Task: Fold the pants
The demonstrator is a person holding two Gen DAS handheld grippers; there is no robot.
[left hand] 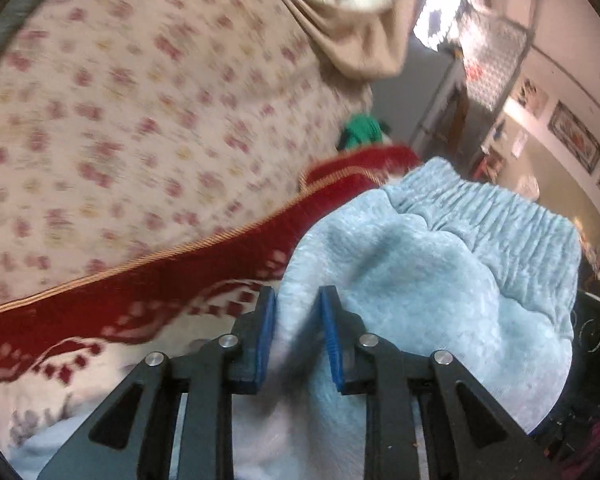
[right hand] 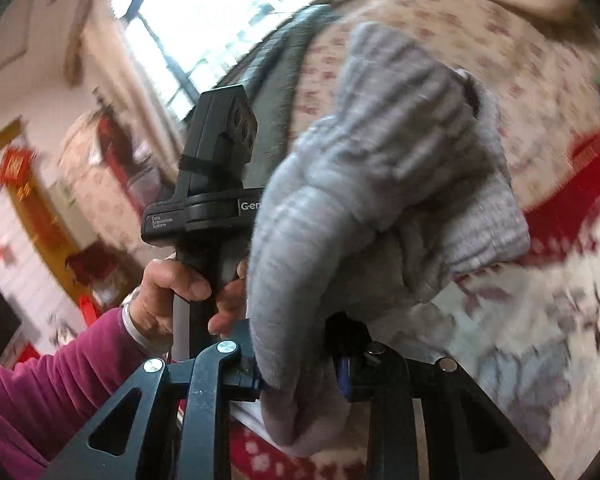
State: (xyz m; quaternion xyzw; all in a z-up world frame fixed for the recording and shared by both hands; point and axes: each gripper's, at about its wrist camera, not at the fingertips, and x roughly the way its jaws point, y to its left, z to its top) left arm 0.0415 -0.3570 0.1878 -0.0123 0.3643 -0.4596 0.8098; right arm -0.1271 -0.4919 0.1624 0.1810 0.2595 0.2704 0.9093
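The pants (left hand: 432,280) are light blue-grey fleece with a gathered elastic waistband. In the left wrist view my left gripper (left hand: 298,312) is shut on a fold of the pants just below the waistband, and the fabric bunches up beyond the blue pads. In the right wrist view my right gripper (right hand: 300,364) is shut on the pants (right hand: 380,184), with the ribbed waistband draped over the fingers and hiding the pads. The pants are lifted above the bed.
A floral bedsheet (left hand: 132,112) and a red-and-white patterned blanket (left hand: 148,292) lie under the pants. A beige cloth (left hand: 352,32) and a green item (left hand: 362,130) lie beyond. In the right wrist view the person's hand (right hand: 180,292) holds the left gripper's handle (right hand: 216,184).
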